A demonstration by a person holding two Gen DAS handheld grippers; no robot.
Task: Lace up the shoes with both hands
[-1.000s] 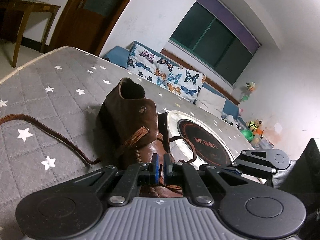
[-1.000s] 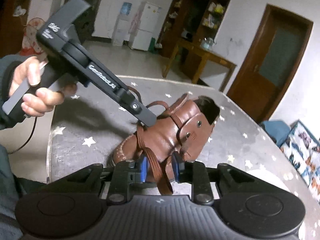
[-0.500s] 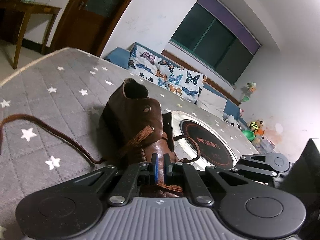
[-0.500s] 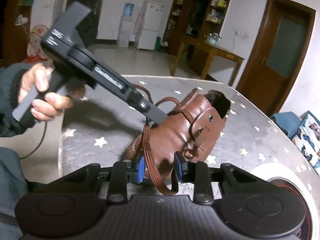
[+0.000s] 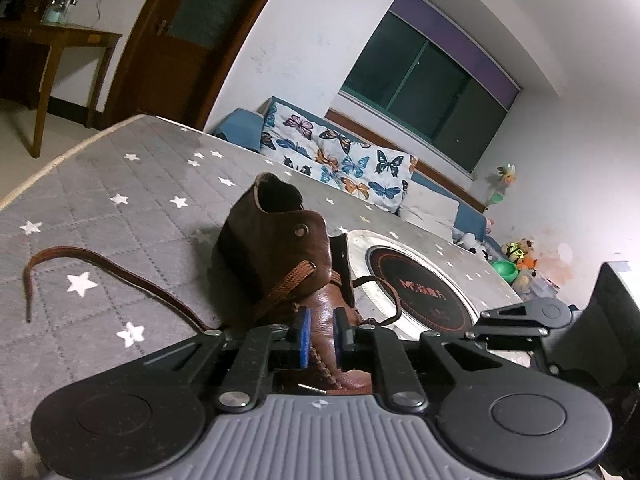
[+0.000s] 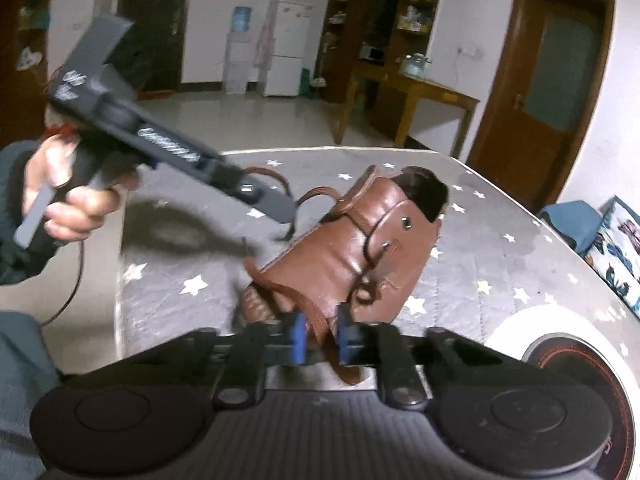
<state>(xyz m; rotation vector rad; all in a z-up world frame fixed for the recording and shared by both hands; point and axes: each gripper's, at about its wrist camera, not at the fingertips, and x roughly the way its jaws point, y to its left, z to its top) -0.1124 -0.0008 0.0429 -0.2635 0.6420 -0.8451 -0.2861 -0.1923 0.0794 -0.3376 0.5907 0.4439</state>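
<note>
My right fingers (image 6: pixel 320 338) have just been closing, lace (image 6: pixel 316 314) between them. Left fingers (image 5: pixel 320 336) have just been opening, narrow gap, shoe (image 5: pixel 276 256) just ahead on the worktop (image 5: pixel 100 208). Pinch lace flat, pull snug; left steadies shoe.

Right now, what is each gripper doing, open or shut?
Left gripper: just opened slightly, holding nothing.
Right gripper: just closed on the brown lace.
</note>
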